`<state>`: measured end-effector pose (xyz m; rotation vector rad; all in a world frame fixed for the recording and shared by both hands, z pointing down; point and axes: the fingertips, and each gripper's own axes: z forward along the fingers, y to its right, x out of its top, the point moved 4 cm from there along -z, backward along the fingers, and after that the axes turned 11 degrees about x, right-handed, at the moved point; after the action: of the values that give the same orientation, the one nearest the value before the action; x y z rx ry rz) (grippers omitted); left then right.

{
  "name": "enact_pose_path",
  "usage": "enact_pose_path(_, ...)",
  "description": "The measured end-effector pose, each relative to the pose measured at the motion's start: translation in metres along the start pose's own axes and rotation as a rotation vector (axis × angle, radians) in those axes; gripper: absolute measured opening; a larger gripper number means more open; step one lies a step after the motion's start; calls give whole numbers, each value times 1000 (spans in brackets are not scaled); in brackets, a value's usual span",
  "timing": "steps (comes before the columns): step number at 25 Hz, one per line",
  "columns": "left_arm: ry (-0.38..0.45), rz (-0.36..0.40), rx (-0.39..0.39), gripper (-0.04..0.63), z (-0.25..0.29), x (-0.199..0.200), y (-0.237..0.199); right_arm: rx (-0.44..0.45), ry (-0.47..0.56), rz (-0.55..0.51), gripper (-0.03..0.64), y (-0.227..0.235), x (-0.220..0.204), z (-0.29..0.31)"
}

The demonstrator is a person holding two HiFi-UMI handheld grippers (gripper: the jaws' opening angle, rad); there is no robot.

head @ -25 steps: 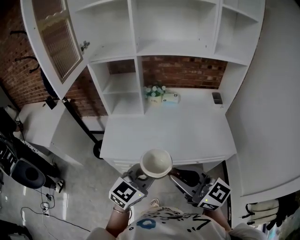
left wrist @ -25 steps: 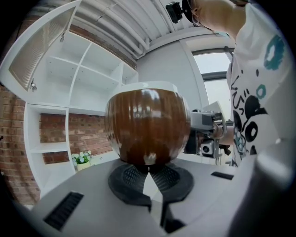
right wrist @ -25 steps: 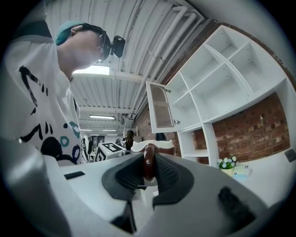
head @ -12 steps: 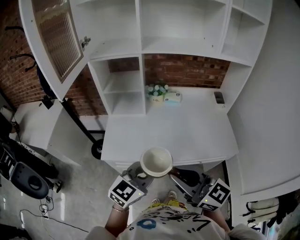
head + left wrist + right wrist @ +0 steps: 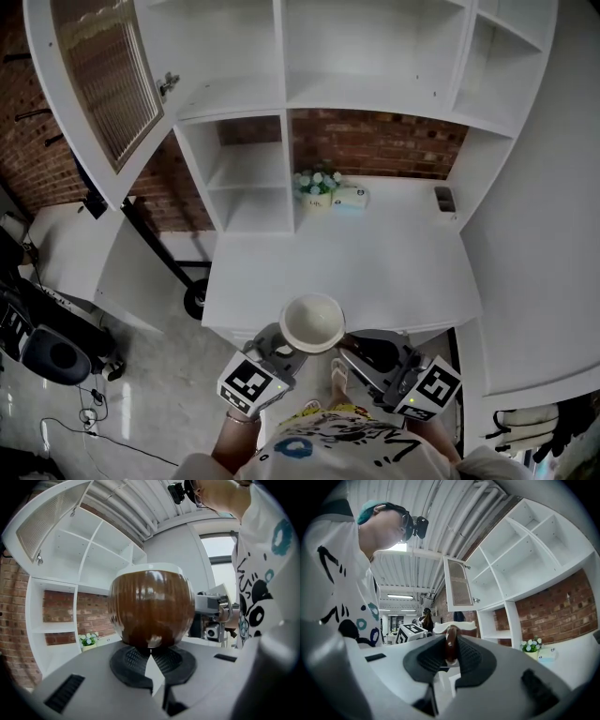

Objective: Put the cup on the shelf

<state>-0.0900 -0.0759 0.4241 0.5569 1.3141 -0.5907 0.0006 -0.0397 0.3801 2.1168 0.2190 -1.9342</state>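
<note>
The right gripper fingers clamp the cup handle; shelf beyond.

1 cup, 2 grippers

We see a cup, cream inside and glossy dark brown outside. The left gripper and right gripper are grey with black pads, each bearing a black-and-white square-marker cube. The shelf unit is white, the wall behind it red-brown brick. The shirt is white with black and teal marks. The flowers are white and green.
</note>
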Motion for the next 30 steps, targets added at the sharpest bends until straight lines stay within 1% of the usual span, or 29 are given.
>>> enact_pose_path(8, -6, 9, 8, 17, 34, 8, -21, 18, 15, 15, 64, 44, 4, 0)
enact_pose_path(14, -1, 13, 21, 17, 69, 19, -46, 34, 23, -13, 64, 87, 16, 4)
enact_pose_path(17, 5, 16, 31, 17, 86, 27, -57, 42, 10, -21, 64, 109, 22, 4)
enact_pose_path(21, 14, 23, 52, 17, 111, 35, -65, 55, 3, -38, 64, 134, 27, -3)
enact_pose_path(30, 39, 46, 89, 17, 157, 60, -84, 76, 29, -65, 64, 184, 54, -12)
